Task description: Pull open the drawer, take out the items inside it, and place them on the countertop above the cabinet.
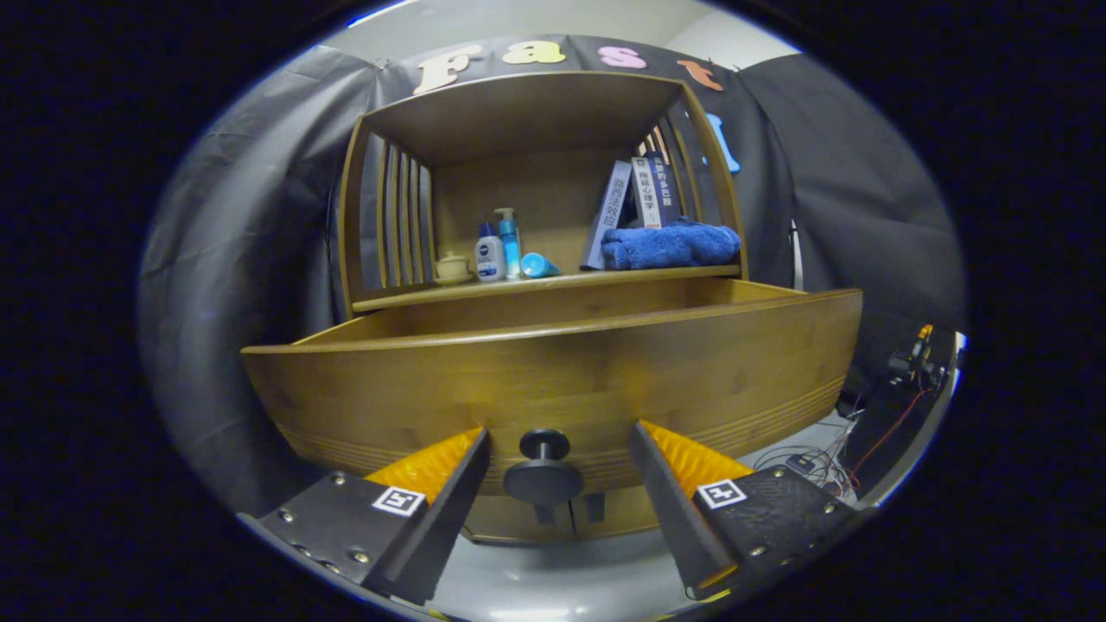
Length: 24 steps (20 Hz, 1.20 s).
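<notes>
The wooden drawer of the cabinet stands pulled out toward me, and its tall front panel hides whatever lies inside. Its round dark knob sits low on the panel, between my fingers. My gripper is open; the fingers flank the knob with a gap on each side and press on nothing. Above and behind the drawer runs the countertop, under a wooden shelf hood.
On the countertop stand a small lidded pot, a white bottle, a blue pump bottle and a lying blue tube. Leaning books and a folded blue towel fill its right end. Cables lie on the floor at the right.
</notes>
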Motion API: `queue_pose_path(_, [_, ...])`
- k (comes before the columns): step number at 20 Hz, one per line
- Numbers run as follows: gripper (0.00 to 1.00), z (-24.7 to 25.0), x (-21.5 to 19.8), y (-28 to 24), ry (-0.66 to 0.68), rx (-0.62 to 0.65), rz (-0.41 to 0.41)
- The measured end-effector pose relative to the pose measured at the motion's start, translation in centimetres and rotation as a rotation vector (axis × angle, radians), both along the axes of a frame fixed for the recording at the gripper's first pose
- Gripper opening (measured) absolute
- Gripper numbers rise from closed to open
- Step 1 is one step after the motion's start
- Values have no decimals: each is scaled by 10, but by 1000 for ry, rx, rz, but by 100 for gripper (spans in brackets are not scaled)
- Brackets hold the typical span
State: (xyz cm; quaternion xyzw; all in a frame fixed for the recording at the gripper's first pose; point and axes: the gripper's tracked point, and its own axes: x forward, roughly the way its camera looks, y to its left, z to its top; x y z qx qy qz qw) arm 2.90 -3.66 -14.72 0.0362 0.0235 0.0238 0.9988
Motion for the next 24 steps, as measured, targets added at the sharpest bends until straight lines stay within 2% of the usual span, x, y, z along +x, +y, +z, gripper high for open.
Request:
queue_pose_path(3, [99, 4, 21, 2, -20, 36, 5])
queue_pose_path(14, [99, 18, 102, 10, -95, 13, -11])
queue_pose_path(24, [99, 21, 161, 17, -70, 26, -14])
